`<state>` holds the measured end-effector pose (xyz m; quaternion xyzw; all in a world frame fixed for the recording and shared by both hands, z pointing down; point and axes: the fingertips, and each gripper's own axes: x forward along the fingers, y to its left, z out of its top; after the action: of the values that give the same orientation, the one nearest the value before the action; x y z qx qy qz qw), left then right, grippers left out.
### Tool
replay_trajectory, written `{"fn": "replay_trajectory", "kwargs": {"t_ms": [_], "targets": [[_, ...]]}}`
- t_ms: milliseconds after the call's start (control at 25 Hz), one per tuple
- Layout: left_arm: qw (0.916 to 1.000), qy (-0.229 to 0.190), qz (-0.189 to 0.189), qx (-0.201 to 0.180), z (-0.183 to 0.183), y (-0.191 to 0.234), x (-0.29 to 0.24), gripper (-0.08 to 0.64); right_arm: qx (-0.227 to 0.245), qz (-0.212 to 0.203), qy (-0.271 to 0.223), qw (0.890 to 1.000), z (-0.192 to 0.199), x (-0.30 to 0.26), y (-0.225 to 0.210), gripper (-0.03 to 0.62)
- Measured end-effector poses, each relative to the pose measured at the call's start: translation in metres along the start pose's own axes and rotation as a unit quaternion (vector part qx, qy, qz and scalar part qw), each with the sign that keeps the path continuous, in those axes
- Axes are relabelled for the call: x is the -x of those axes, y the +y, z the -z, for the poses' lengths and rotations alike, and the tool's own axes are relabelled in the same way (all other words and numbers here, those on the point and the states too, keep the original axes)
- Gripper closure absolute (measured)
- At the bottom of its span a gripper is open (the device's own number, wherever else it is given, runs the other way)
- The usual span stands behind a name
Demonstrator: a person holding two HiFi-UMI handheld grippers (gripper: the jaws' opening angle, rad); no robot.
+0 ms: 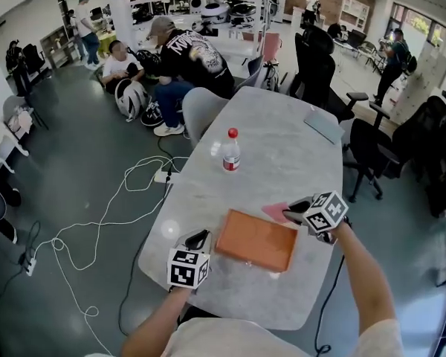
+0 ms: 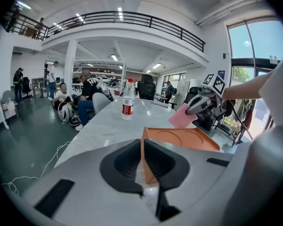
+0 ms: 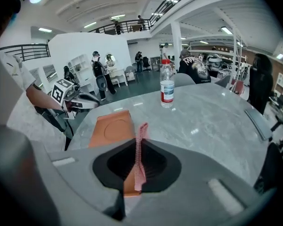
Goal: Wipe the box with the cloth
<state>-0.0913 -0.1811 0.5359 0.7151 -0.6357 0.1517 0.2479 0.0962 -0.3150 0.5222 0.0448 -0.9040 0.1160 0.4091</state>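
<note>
Nearest the lens, the left tongs (image 1: 197,239) clench the left corner of the box (image 1: 256,240), while the right tongs (image 1: 293,213) pinch the pink cloth (image 1: 275,211) by the box's far-right edge. The pale tabletop (image 1: 282,140) carries the flat orange box near its front edge. The box looks stiff and light, likely to slide unless pinned at a corner. The cloth looks soft and limp, best gripped along one edge. The bottle (image 1: 231,151) beyond has a red label, too small to read.
</note>
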Motion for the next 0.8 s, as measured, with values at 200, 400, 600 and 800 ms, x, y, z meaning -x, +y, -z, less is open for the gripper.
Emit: {"fn": "replay_trajectory", "kwargs": {"t_ms": [200,400,600,800], "targets": [[0.9996,-0.008,-0.025,0.009,0.004,0.007,0.012,0.534,0.053,-0.008,-0.008,0.999,-0.031,-0.015,0.006,0.577],[0.9984,-0.008,-0.052,0.021,0.014,0.013,0.024,0.534,0.117,-0.024,-0.012,0.993,-0.059,-0.036,0.023,0.577],[0.9967,-0.014,-0.074,0.030,0.019,0.017,0.036,0.534,0.174,-0.035,0.002,0.984,-0.076,-0.058,0.036,0.577],[0.9950,-0.017,-0.090,0.039,0.024,0.026,0.049,0.534,0.216,-0.039,0.019,0.976,-0.088,-0.075,0.050,0.577]]}}
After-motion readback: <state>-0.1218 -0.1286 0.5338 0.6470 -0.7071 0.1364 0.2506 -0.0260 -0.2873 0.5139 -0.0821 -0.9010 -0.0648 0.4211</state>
